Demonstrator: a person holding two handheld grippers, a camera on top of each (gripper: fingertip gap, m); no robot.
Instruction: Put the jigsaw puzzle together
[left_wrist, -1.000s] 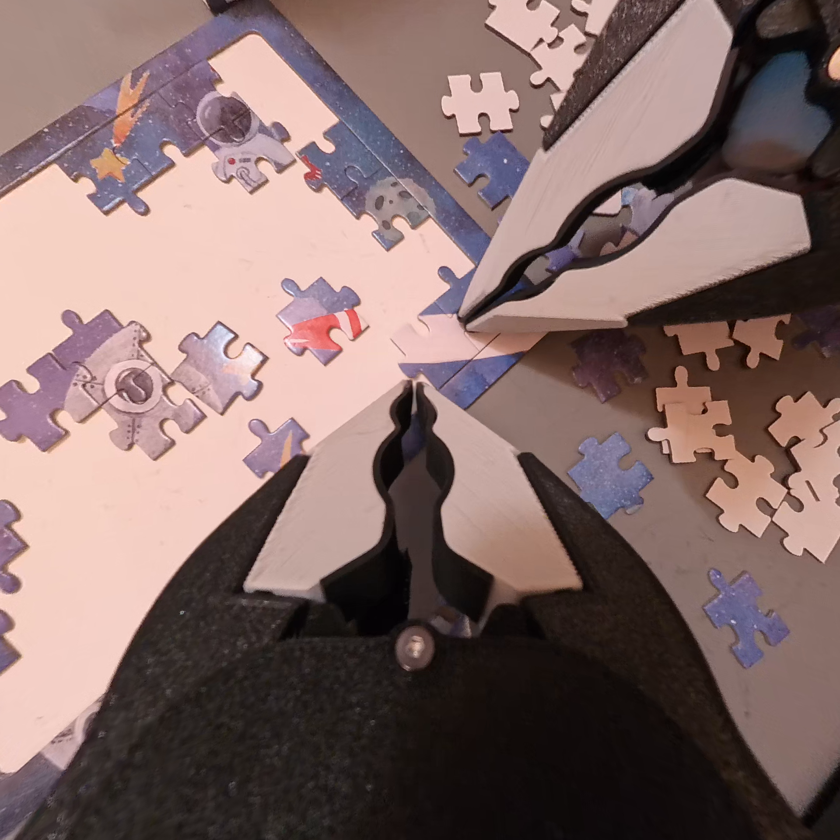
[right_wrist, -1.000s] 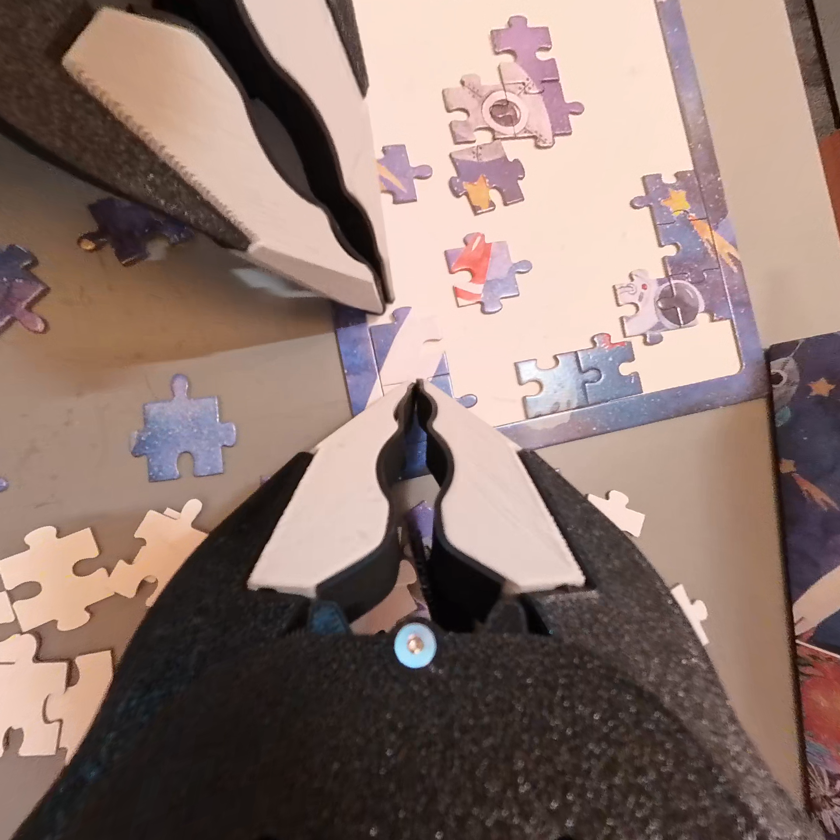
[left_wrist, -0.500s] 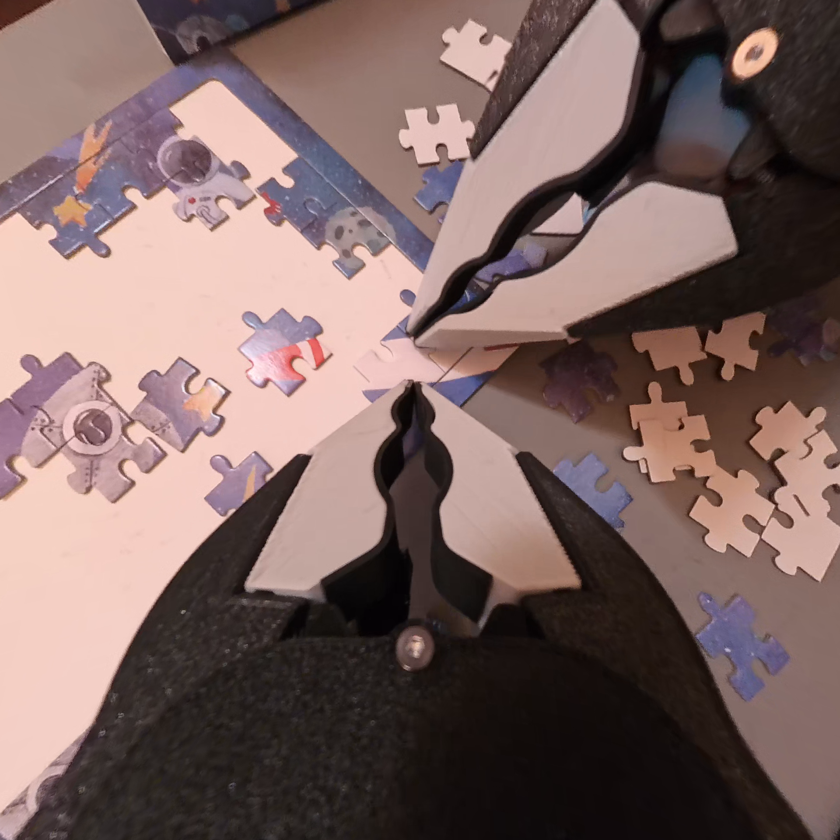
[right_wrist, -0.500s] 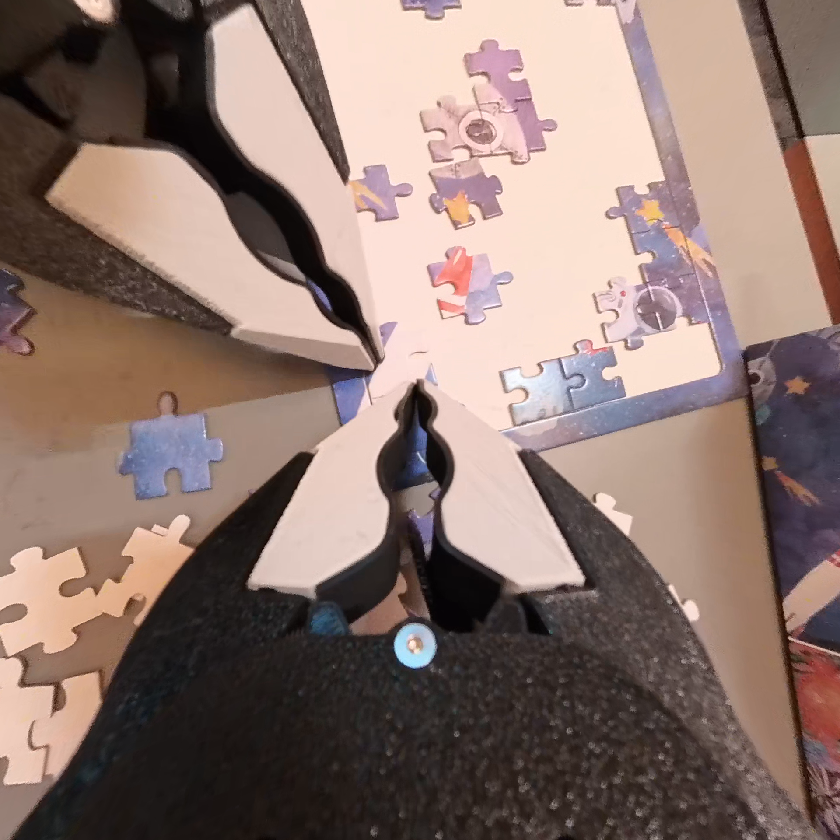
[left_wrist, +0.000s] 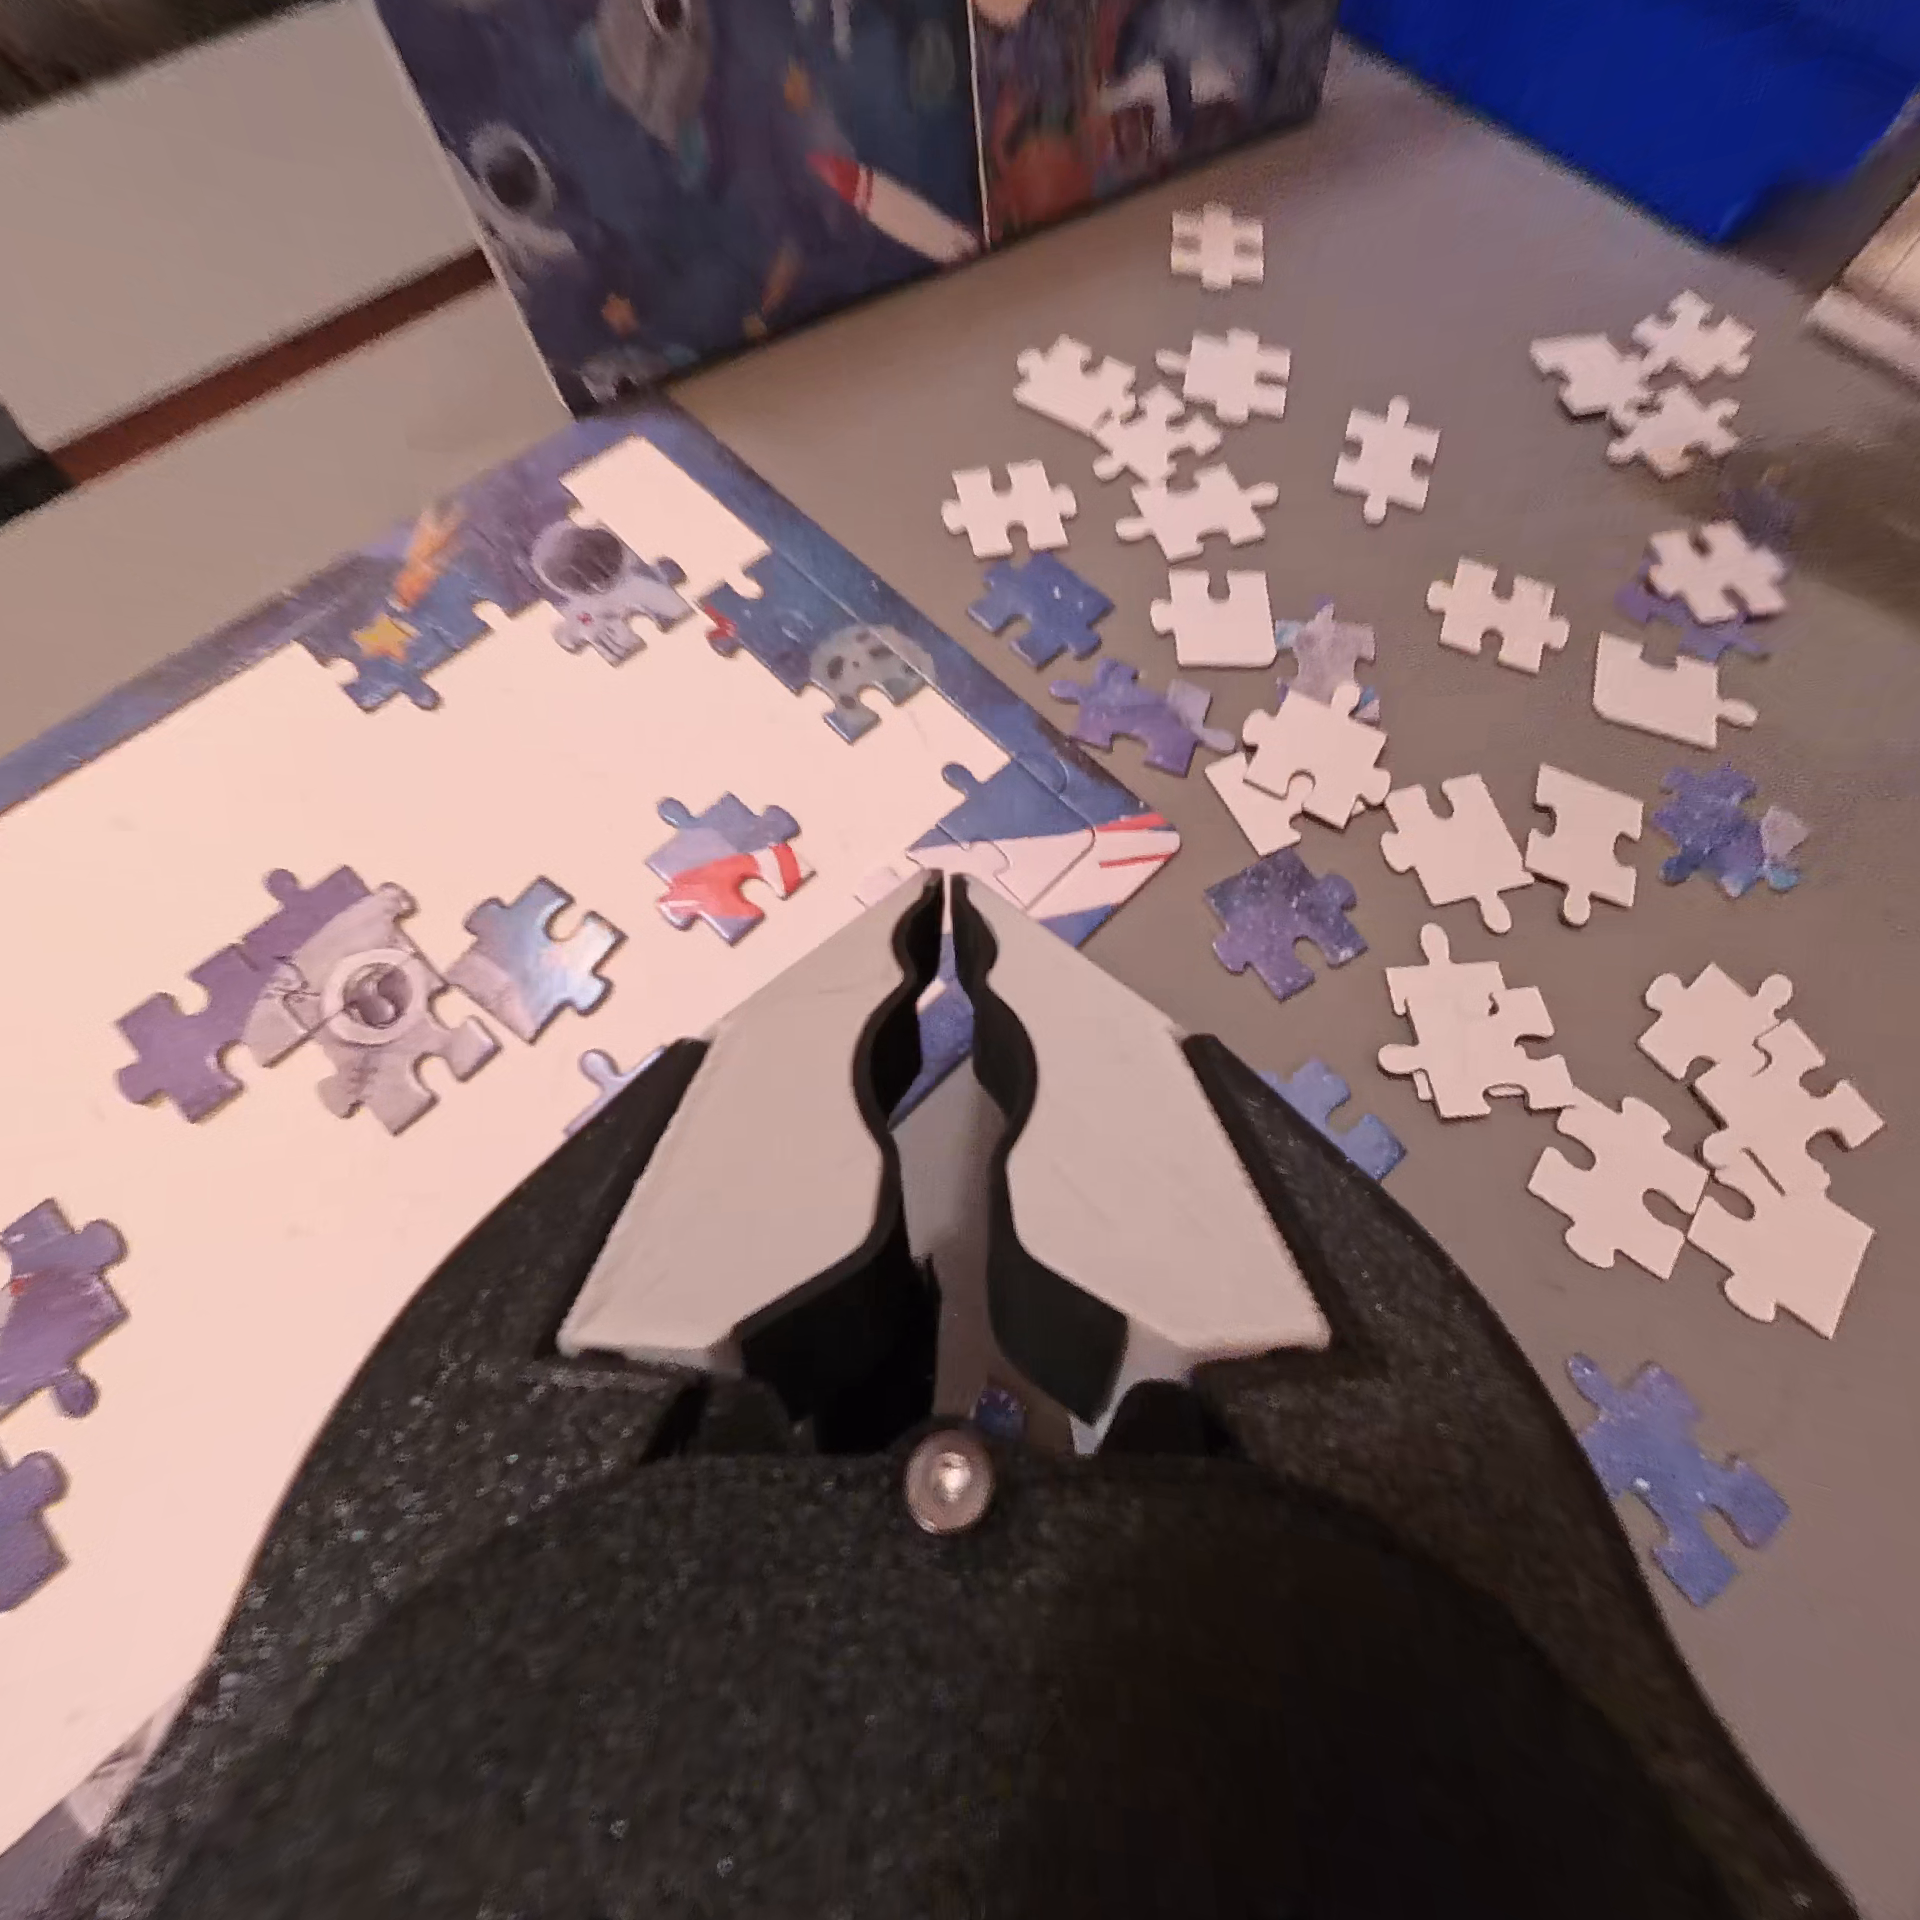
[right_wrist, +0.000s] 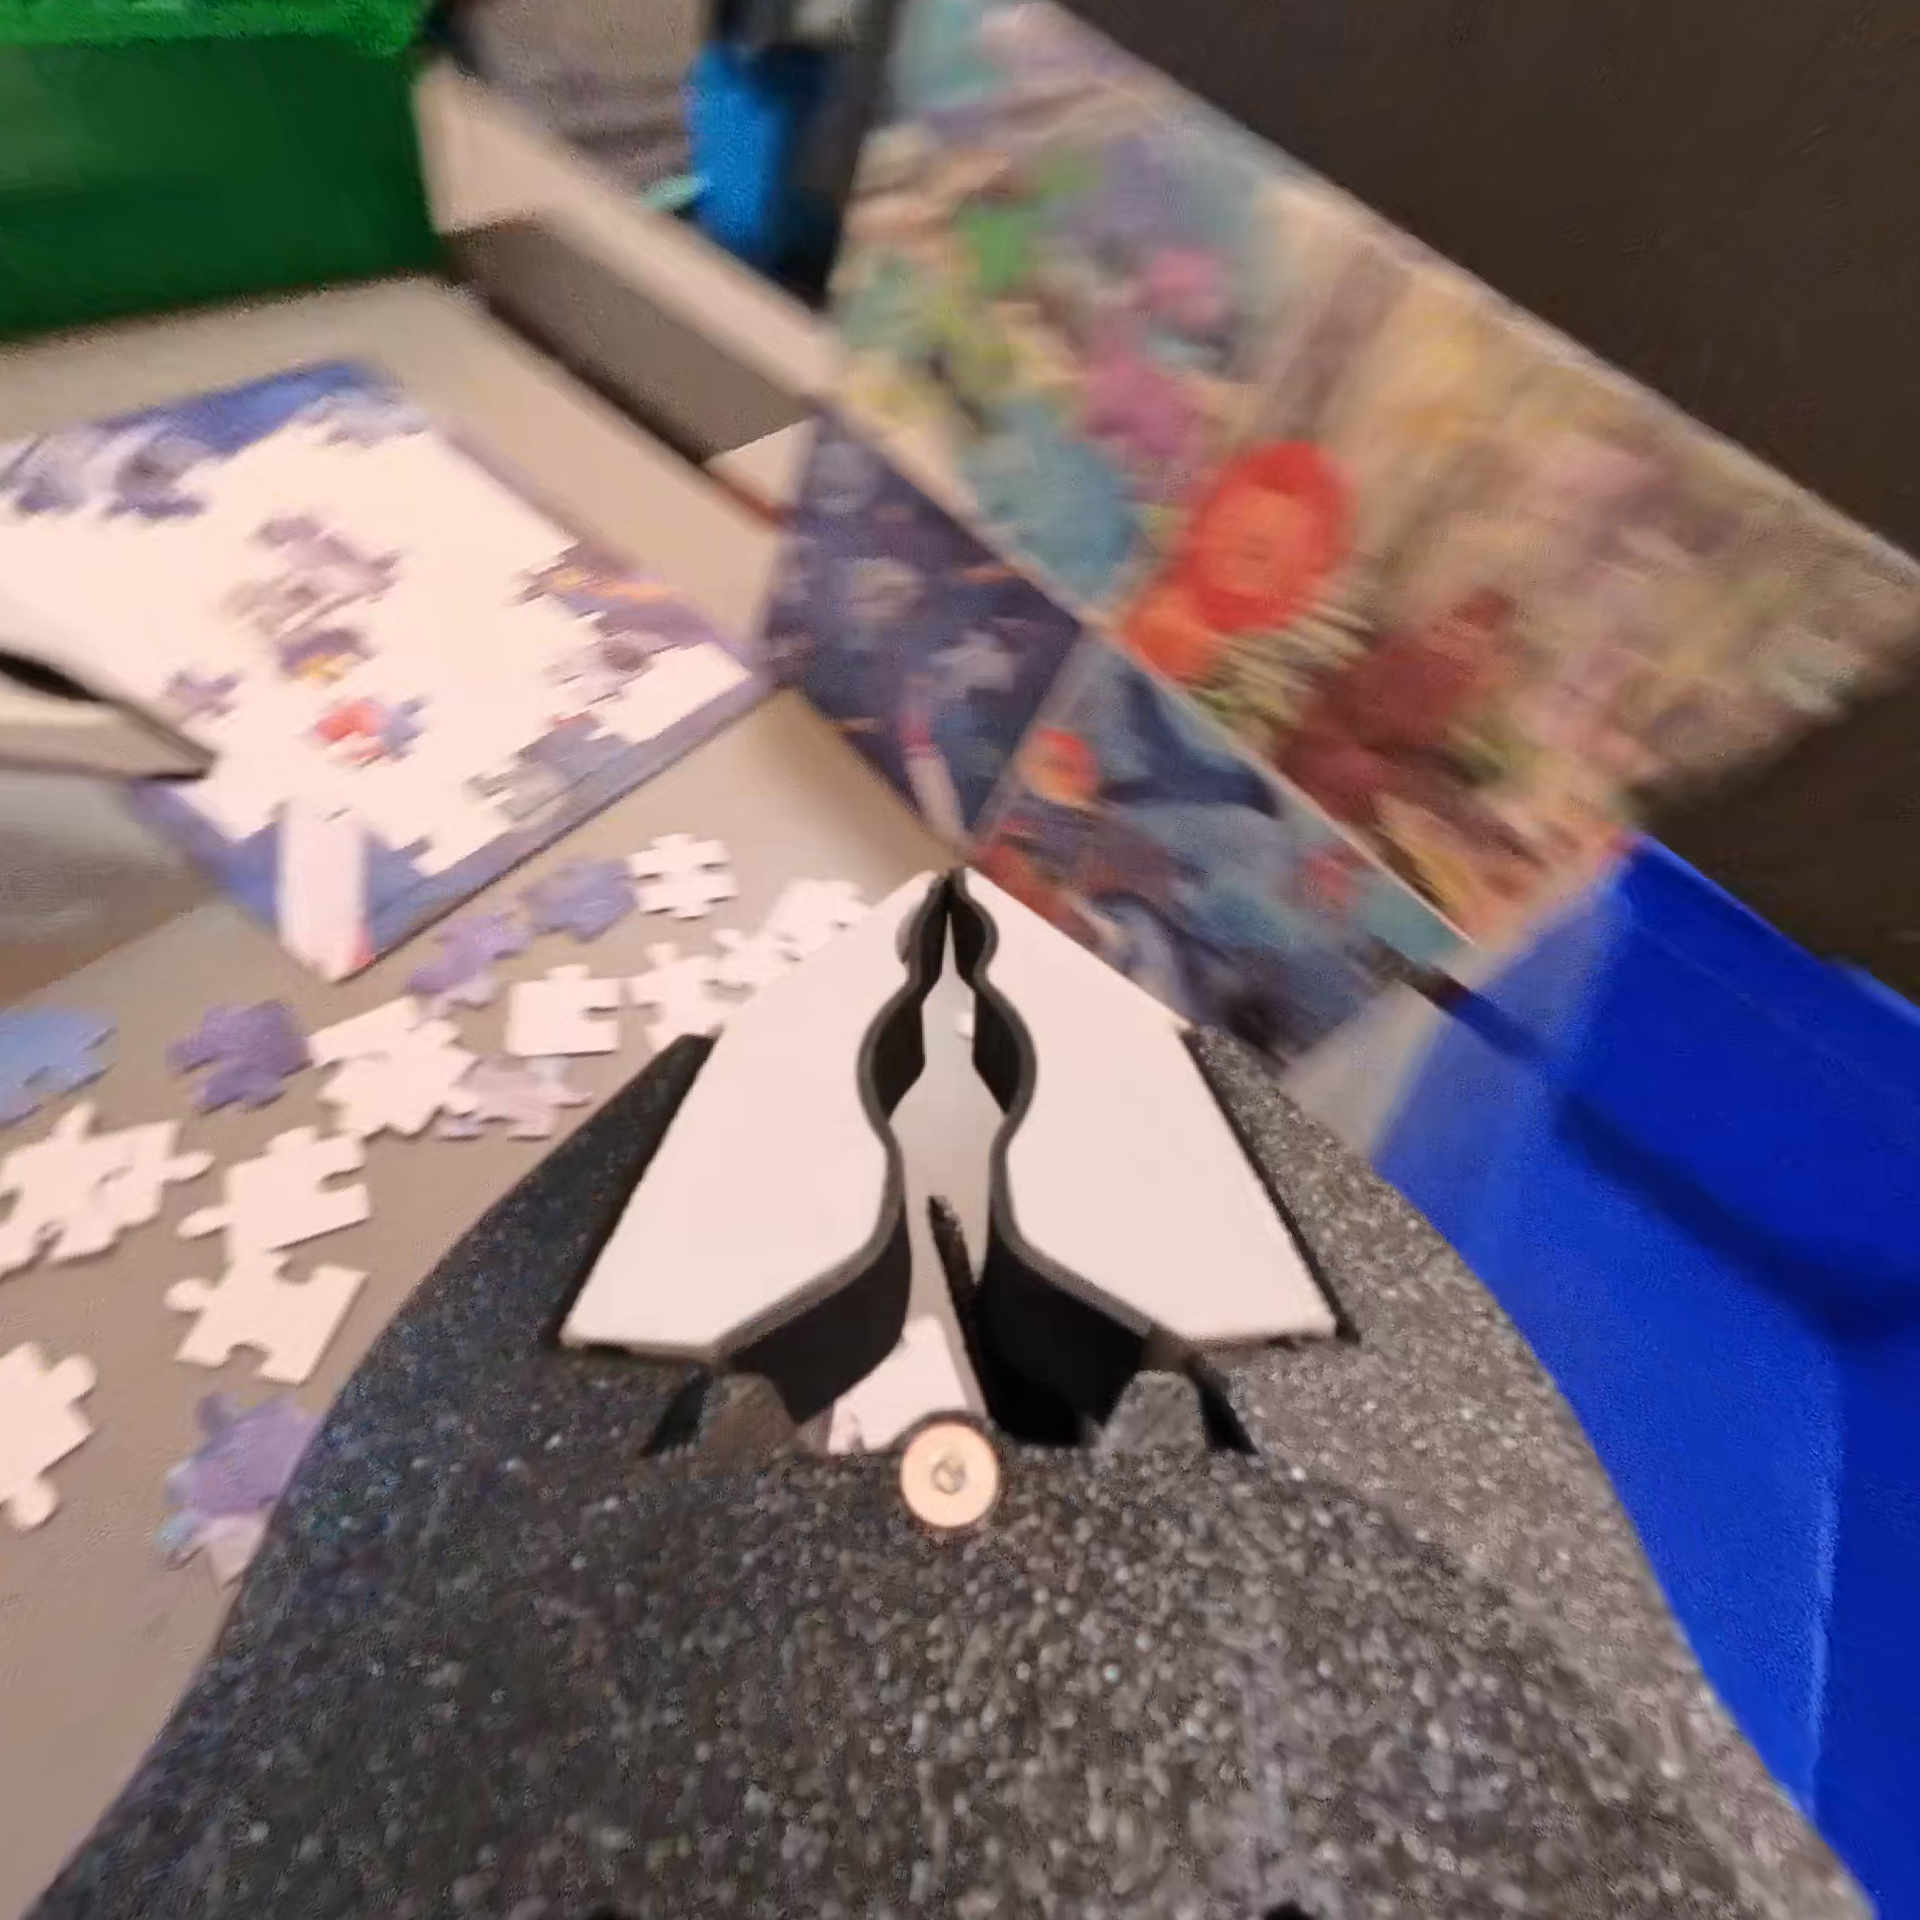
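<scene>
Left gripper (left_wrist: 943, 878) tips together, empty, angled down at puzzle tray (left_wrist: 1049, 810) corner; right gripper (right_wrist: 951, 881) pinched closed, empty, raised

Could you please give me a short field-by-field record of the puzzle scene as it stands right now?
surface: grey tabletop
board: blue-bordered cardboard puzzle tray, mostly unfilled
placed pieces: astronaut cluster by the far border; rocket-stripe corner
loose in tray: red-and-white striped piece
outside tray: scattered loose pieces, most white side up, several blue side up
backdrop: upright space-themed picture panels
left gripper: fingers shut, empty, over the tray's near corner
right gripper: fingers shut, empty, view blurred
</scene>
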